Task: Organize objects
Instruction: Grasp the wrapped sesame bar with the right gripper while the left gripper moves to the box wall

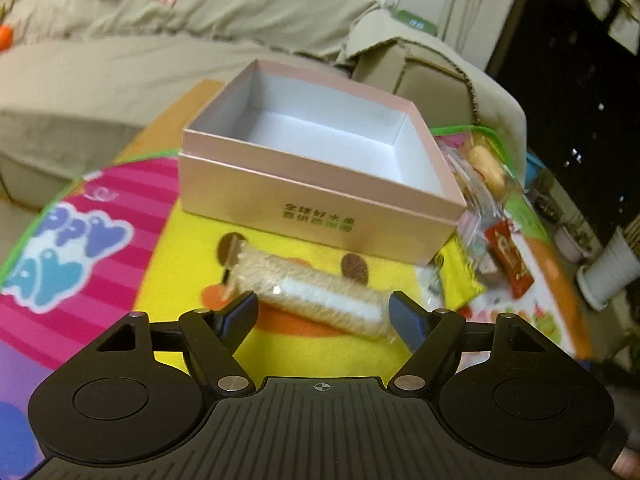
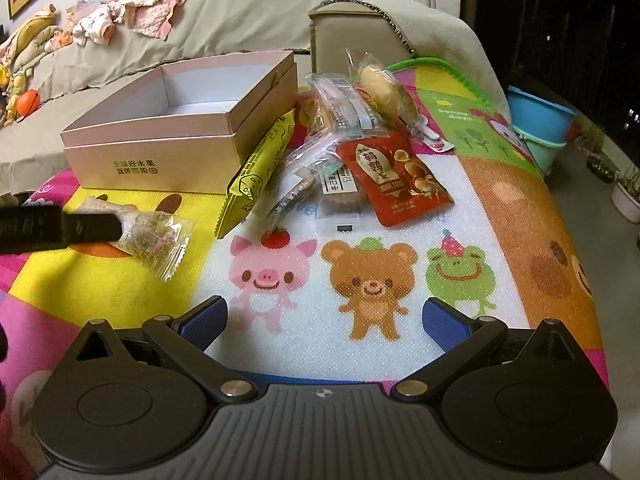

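A clear-wrapped oat bar packet (image 1: pixel 316 300) lies on the yellow part of the play mat, just in front of the empty pink box (image 1: pixel 320 184). My left gripper (image 1: pixel 322 312) straddles the packet lengthwise. Its blue pads (image 1: pixel 404 316) stand wide at the two wrapper ends, and I see no squeeze. In the right wrist view the left gripper's finger (image 2: pixel 92 226) crosses over the same packet (image 2: pixel 156 244). My right gripper (image 2: pixel 326 316) is open above the pig and bear prints with nothing between its fingers.
A heap of snack packets lies right of the pink box (image 2: pixel 148 156): a yellow one (image 2: pixel 260 168), a red one (image 2: pixel 394 176), and several clear ones. A beige sofa (image 2: pixel 240 28) lies behind the mat. Blue buckets (image 2: pixel 540 124) and plant pots stand at right.
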A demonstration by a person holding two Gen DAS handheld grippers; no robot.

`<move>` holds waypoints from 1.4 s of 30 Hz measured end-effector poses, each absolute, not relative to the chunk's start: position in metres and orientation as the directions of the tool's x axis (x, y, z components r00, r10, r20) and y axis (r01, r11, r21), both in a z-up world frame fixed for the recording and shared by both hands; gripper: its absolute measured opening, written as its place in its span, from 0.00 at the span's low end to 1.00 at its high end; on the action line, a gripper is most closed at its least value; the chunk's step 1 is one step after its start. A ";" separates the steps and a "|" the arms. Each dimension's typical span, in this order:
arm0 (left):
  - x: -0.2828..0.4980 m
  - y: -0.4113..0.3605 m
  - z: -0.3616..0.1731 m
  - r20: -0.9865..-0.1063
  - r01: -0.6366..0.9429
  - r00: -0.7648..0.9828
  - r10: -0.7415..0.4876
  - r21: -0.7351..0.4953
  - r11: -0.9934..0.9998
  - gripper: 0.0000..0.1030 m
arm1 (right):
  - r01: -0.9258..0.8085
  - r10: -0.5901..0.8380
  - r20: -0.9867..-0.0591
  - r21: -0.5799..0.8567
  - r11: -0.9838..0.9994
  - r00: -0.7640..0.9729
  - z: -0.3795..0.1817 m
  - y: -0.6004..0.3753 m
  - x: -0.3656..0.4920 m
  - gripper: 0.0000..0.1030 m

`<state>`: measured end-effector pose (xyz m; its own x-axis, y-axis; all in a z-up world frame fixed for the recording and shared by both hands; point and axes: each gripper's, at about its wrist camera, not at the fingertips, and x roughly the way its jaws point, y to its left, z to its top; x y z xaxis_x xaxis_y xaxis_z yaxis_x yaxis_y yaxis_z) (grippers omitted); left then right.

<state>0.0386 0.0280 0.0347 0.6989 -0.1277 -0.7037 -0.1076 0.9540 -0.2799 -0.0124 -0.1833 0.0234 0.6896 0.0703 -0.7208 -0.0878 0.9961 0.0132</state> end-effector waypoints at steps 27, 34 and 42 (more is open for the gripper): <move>0.028 0.072 0.086 -0.598 0.096 0.798 -0.078 -0.002 0.995 0.53 | -0.125 0.108 -0.698 0.027 0.992 0.708 0.024 -0.188 -0.021 1.00; 0.132 0.115 0.083 -0.604 -0.055 0.797 0.036 -0.014 0.998 0.51 | -0.121 0.105 -0.697 0.026 0.992 0.709 0.024 -0.187 -0.021 1.00; 0.184 0.125 0.029 -0.739 -0.040 0.673 -0.044 -0.097 0.995 0.10 | -0.122 0.159 -0.688 0.103 0.987 0.708 0.029 -0.197 -0.019 1.00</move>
<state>0.1836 0.1246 0.0293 0.6726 -0.0444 -0.7387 -0.0404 0.9945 -0.0966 -0.0185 -0.1973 0.0293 0.7077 0.1591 -0.6884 -0.1222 0.9872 0.1026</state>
